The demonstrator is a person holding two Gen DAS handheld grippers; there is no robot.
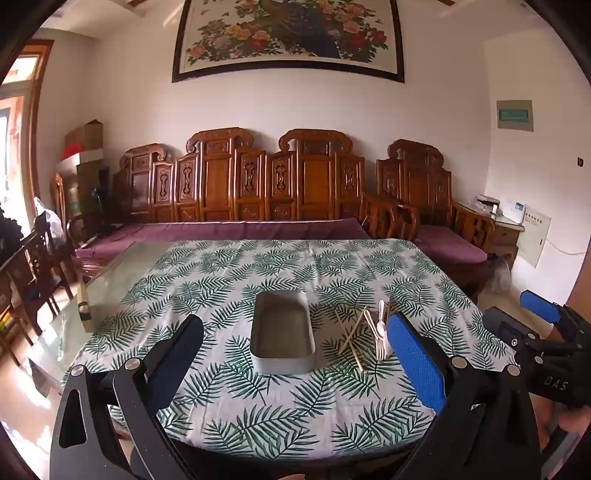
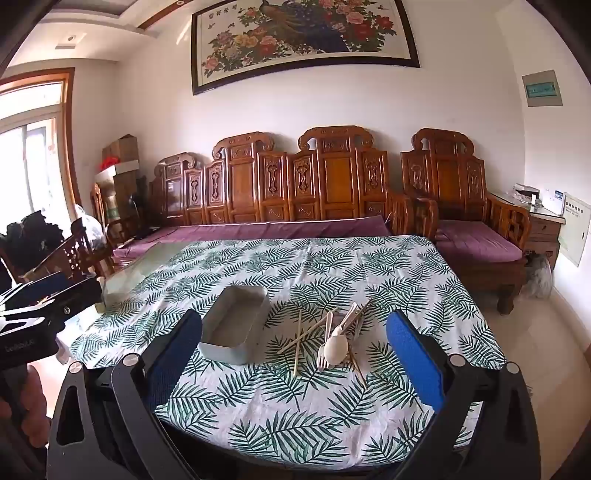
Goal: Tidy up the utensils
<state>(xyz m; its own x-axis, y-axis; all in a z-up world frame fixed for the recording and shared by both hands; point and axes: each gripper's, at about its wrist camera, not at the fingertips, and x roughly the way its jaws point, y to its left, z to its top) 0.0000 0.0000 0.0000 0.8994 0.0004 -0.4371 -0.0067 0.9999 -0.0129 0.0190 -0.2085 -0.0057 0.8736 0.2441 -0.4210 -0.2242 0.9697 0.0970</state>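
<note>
Both claws — left claw (image 1: 295,354), right claw (image 2: 291,347) — wide open, empty, above grey tin (image 1: 282,332) beside heaped utensils (image 2: 332,339)

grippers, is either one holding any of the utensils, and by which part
Nothing is held. The left gripper and right gripper both stand open over the table; the utensils lie loose beside the tray.

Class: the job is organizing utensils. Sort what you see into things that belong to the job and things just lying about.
Belongs to the job:
- grey tin, empty
- chopsticks
- white spoon
- white fork

Just lying about:
- leaf-print tablecloth
- carved wooden bench
- flower painting
</note>
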